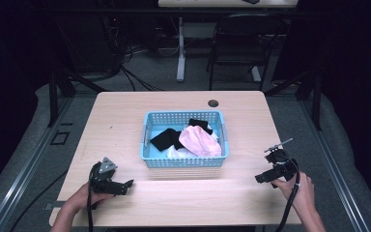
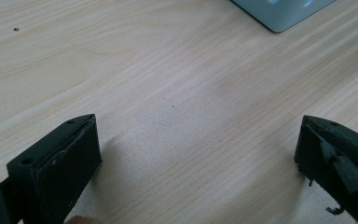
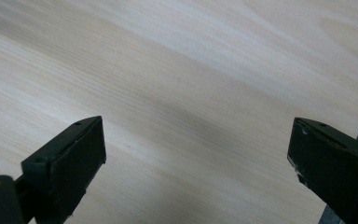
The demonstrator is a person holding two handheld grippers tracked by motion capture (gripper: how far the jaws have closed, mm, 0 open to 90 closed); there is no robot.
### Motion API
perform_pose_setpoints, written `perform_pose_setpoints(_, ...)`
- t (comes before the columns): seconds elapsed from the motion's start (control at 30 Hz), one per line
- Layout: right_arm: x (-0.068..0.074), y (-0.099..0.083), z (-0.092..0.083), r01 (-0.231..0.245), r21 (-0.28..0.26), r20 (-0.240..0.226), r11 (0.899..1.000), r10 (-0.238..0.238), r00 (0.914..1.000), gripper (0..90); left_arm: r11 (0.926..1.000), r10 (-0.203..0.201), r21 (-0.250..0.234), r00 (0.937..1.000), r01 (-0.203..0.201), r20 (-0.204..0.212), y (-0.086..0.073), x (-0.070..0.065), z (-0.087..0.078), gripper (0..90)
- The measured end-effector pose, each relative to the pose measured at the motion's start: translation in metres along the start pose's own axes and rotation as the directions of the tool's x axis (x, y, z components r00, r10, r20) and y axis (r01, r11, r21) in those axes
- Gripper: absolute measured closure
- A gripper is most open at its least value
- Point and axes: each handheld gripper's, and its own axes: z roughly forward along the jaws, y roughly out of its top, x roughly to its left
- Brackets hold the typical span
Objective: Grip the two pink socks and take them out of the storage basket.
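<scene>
Both my grippers, left gripper (image 1: 125, 185) and right gripper (image 1: 262, 178), low over tabletop (image 1: 125, 125), fingers spread, empty. Risk: snagging basket (image 1: 147, 145) rim, dragging several garments (image 1: 200, 141) together.

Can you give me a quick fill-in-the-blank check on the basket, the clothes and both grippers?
1. The clothes lie inside a light ____ basket.
2. The palest, largest piece on top of the pile is ____.
3. The left gripper and the right gripper both have their jaws ____, with bare table between them.
4. Both grippers sit on the person's side of the basket, one at each ____ of it.

Missing words: blue; pink; open; side
</scene>
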Motion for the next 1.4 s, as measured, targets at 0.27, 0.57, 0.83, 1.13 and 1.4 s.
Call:
perform_pose_setpoints(0.27,0.018,0.015,-0.019,0.063,-0.033,-0.011,0.997,-0.064,0.9979,2.9,1.0,0.001,0.0,1.0,-0.001,0.0,0.0,0.0,0.0,0.0)
perform_pose_setpoints(0.57,0.035,0.033,-0.037,0.102,-0.082,-0.032,0.991,-0.105,0.994,2.5,1.0,0.0,0.0,1.0,0.0,0.0,0.0,0.0,0.0,0.0)
perform_pose_setpoints(0.83,0.047,0.053,-0.041,0.139,-0.081,-0.038,0.987,-0.142,0.9891,2.5,1.0,0.001,0.0,1.0,-0.001,0.0,0.0,0.0,0.0,0.0)
perform_pose_setpoints(1.13,0.059,0.077,-0.048,0.18,-0.082,-0.04,0.98,-0.184,0.9822,2.4,1.0,0.001,0.0,1.0,-0.001,0.0,0.0,0.0,0.0,0.0)
perform_pose_setpoints(1.4,0.071,0.099,-0.052,0.217,-0.078,-0.043,0.973,-0.22,0.9744,2.3,1.0,-0.002,-0.001,1.0,0.002,0.0,0.0,0.0,0.0,0.0)
